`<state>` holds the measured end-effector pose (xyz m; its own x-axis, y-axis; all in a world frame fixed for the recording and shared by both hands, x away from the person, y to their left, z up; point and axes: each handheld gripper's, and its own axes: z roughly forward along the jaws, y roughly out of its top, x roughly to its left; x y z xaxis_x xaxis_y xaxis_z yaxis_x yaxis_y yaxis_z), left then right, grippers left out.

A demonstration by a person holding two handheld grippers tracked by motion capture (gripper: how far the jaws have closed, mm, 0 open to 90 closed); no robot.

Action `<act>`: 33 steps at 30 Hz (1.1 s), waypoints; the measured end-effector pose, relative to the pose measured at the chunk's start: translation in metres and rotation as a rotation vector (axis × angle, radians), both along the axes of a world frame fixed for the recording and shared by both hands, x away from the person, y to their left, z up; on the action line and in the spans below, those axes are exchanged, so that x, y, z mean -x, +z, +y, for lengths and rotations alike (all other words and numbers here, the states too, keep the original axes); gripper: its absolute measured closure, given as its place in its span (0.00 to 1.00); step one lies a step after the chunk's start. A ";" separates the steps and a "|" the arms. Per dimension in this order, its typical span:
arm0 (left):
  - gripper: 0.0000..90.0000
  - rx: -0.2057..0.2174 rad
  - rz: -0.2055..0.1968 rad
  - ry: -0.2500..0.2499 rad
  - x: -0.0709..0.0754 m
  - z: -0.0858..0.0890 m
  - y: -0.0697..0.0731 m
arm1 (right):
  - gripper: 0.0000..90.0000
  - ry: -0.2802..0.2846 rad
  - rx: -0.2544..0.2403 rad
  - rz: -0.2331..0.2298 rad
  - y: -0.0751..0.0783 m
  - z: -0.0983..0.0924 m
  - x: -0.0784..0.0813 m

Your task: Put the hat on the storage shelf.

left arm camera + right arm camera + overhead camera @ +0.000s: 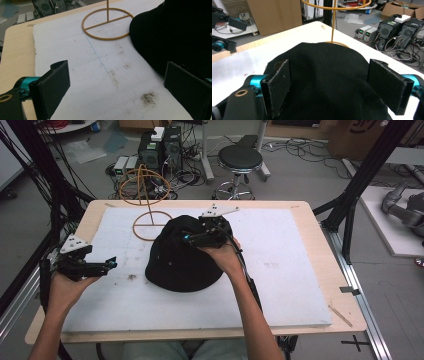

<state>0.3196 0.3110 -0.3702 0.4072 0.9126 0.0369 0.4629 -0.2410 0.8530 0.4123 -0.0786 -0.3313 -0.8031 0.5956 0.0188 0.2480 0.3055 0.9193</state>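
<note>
Black hat is lying crown-up on the white foam mat that is covering most of the wooden table, a little left of the mat's middle. Just beyond its far left edge, a yellow wire stand is rising from a ring-shaped base on the mat, with a second ring at its top; the hat's far edge is lying against or over that base ring.

The right gripper is hovering over the crown of the hat, held in the person's right hand. In the right gripper view its two black jaws are standing wide apart with the hat's dark cloth spreading between and below them; whether the pads are touching the cloth cannot be told.

The left gripper is sitting near the left edge of the mat, well apart from the hat, held in the left hand and pointing right toward it. In the left gripper view its jaws are also spread wide with nothing between them, above bare mat marked with a few dark smudges, with the hat's brim at the right.

Behind the table, a round black stool and computer cases are standing on the floor among cables.
</note>
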 end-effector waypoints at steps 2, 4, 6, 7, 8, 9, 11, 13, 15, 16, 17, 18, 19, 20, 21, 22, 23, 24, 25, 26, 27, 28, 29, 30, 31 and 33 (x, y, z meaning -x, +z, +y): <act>0.08 0.000 -0.002 0.003 0.000 -0.001 0.000 | 0.23 0.004 0.000 0.000 -0.001 0.001 -0.002; 0.08 0.000 -0.003 0.003 0.001 -0.001 0.000 | 0.24 0.007 -0.006 0.014 -0.003 0.002 -0.003; 0.08 0.000 -0.002 0.000 0.001 0.000 0.001 | 0.26 0.003 -0.009 0.014 -0.004 0.003 -0.004; 0.08 0.000 -0.004 0.001 0.001 0.000 0.001 | 0.28 0.003 -0.011 0.009 -0.004 0.003 -0.005; 0.08 0.002 -0.004 0.004 0.001 0.000 0.001 | 0.29 0.002 -0.014 0.014 -0.004 0.003 -0.006; 0.08 0.004 -0.004 0.003 0.001 0.000 0.001 | 0.31 -0.003 -0.013 0.017 -0.005 0.002 -0.007; 0.08 0.000 -0.002 0.000 0.000 0.000 0.001 | 0.34 -0.004 -0.018 0.023 -0.006 0.002 -0.008; 0.08 -0.001 0.000 0.001 0.000 0.001 0.001 | 0.35 -0.005 -0.020 0.031 -0.006 0.002 -0.008; 0.08 0.002 0.000 0.004 0.000 0.001 0.000 | 0.40 -0.005 -0.008 0.022 -0.006 0.003 -0.009; 0.08 0.002 -0.001 0.005 0.000 0.001 0.000 | 0.40 -0.005 -0.008 0.022 -0.006 0.003 -0.009; 0.08 0.000 0.000 0.003 0.000 0.002 0.000 | 0.45 0.005 -0.003 0.021 -0.007 0.003 -0.009; 0.08 0.001 0.000 0.005 0.000 0.002 0.000 | 0.45 0.005 -0.003 0.021 -0.007 0.003 -0.009; 0.08 0.003 -0.001 0.007 0.000 0.002 0.000 | 0.50 0.009 0.001 0.021 -0.007 0.004 -0.009; 0.08 0.004 -0.001 0.007 0.000 0.002 0.000 | 0.50 0.009 0.001 0.021 -0.007 0.004 -0.009; 0.08 0.002 0.000 0.006 0.000 0.002 0.000 | 0.54 0.016 0.010 0.018 -0.008 0.006 -0.009; 0.08 0.001 0.000 0.005 0.000 0.002 0.000 | 0.54 0.016 0.010 0.018 -0.008 0.006 -0.009; 0.08 -0.002 0.001 0.004 0.000 0.002 0.000 | 0.56 0.019 0.015 0.015 -0.008 0.006 -0.009; 0.08 0.000 0.001 0.004 0.000 0.001 0.000 | 0.63 0.022 0.019 0.003 -0.007 0.008 -0.008; 0.08 0.000 0.001 0.004 0.000 0.001 0.000 | 0.63 0.022 0.019 0.003 -0.007 0.008 -0.008; 0.08 0.000 0.001 0.002 0.000 0.001 0.000 | 0.66 0.028 0.018 0.000 -0.007 0.008 -0.008; 0.08 0.000 0.000 0.002 0.000 0.001 0.000 | 0.69 0.034 0.012 -0.001 -0.006 0.008 -0.008; 0.08 -0.001 0.001 0.002 0.000 0.001 0.000 | 0.73 0.042 0.006 0.000 -0.007 0.009 -0.008; 0.08 0.000 0.001 0.002 0.000 0.001 0.000 | 0.73 0.042 0.006 0.000 -0.007 0.009 -0.008; 0.08 0.001 0.001 0.004 0.000 0.001 0.000 | 0.74 0.045 0.005 0.002 -0.007 0.010 -0.008; 0.08 -0.001 0.001 0.003 0.000 0.001 0.000 | 0.76 0.050 0.011 -0.002 -0.007 0.010 -0.008; 0.08 0.000 -0.002 0.004 0.000 0.002 0.001 | 0.79 0.047 0.013 0.008 -0.008 0.010 -0.009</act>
<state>0.3192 0.3126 -0.3697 0.4030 0.9144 0.0376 0.4623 -0.2389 0.8539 0.4210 -0.0682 -0.3394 -0.8303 0.5571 0.0181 0.2406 0.3290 0.9132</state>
